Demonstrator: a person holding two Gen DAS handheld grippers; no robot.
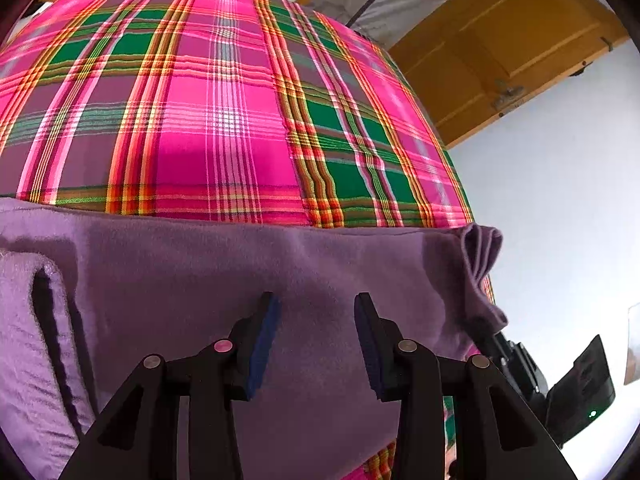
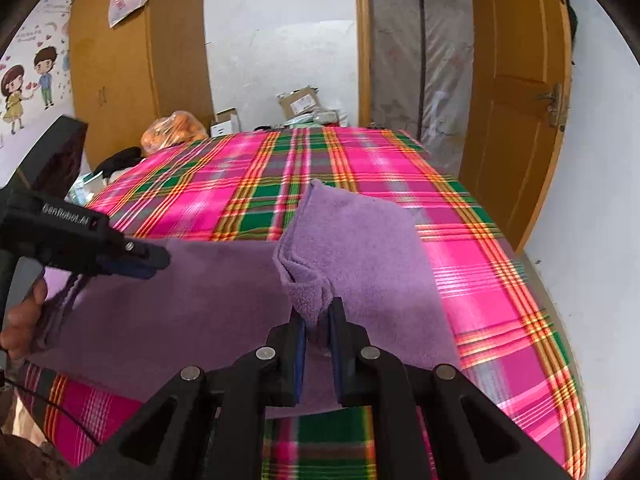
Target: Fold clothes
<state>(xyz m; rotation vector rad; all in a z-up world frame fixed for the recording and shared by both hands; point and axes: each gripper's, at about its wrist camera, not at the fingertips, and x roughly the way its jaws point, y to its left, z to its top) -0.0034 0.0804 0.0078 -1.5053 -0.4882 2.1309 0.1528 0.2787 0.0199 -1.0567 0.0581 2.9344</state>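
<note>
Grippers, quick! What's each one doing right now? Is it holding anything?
Left gripper: open, jaws apart over the purple cloth, gripping nothing.
Right gripper: closed on a bunched corner of the purple cloth, lifted above the plaid bed cover.

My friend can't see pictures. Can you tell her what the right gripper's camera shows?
The right gripper pinches a bunched corner of a purple cloth spread on a bed with a pink and green plaid cover. The left gripper reaches in from the left.

White walls (image 2: 276,40) enclose the room; a wooden wardrobe (image 2: 120,80) stands left, a wooden door (image 2: 516,100) right, cartoon stickers (image 2: 28,84) on the far-left wall.
</note>
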